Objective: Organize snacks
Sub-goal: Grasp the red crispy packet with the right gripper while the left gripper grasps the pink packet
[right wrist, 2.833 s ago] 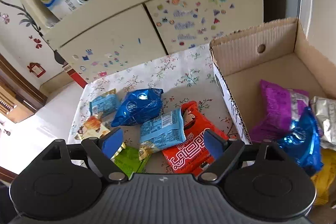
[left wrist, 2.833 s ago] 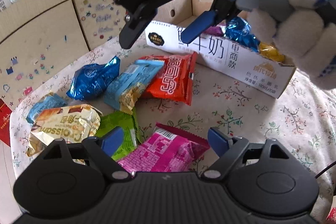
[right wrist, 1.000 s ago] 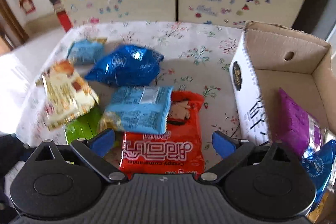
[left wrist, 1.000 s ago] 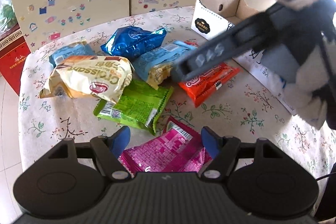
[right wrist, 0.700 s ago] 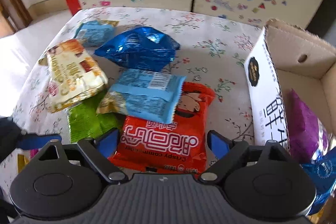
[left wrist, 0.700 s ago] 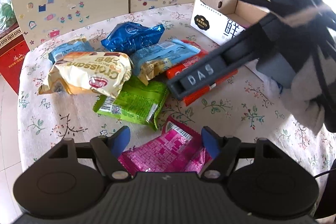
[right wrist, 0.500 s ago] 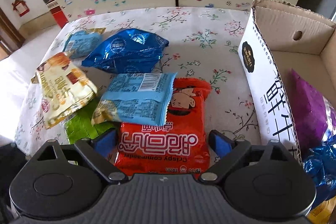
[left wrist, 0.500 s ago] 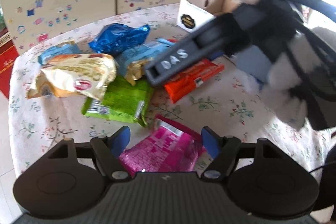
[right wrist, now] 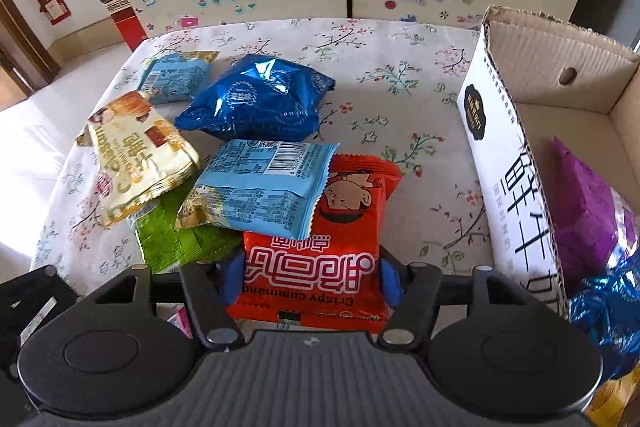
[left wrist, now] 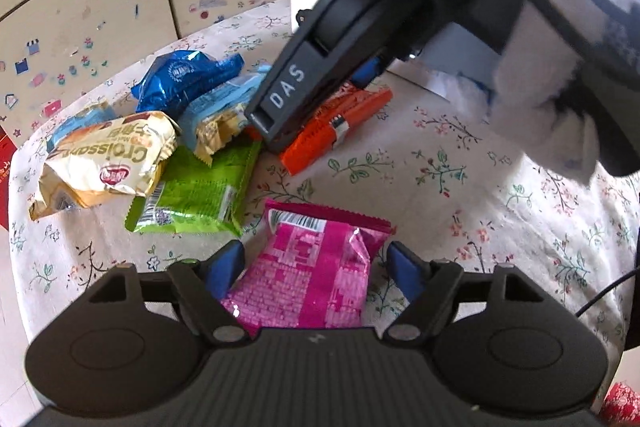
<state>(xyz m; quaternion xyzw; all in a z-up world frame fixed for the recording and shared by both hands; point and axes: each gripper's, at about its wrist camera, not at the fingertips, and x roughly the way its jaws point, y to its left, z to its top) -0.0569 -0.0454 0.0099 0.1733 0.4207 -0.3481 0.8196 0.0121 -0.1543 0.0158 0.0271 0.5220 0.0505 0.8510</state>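
Our right fingers (right wrist: 311,281) have just been closing and now pinch the red pack (right wrist: 320,259). The blue pack (right wrist: 260,187) overlapping it beyond the fingertips may drag along. Our left fingers (left wrist: 316,267) stand half-wide astride the pink pack (left wrist: 308,279), not touching.

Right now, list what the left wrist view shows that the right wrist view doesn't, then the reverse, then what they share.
Left wrist only: the whole pink packet between the left gripper's open fingers, and the right gripper's body from outside.

Right wrist only: the cardboard box's inside with a purple packet, and the right gripper, its jaws just closed, pressing the red packet's sides.

Both: red, light blue, green, croissant and dark blue packets.
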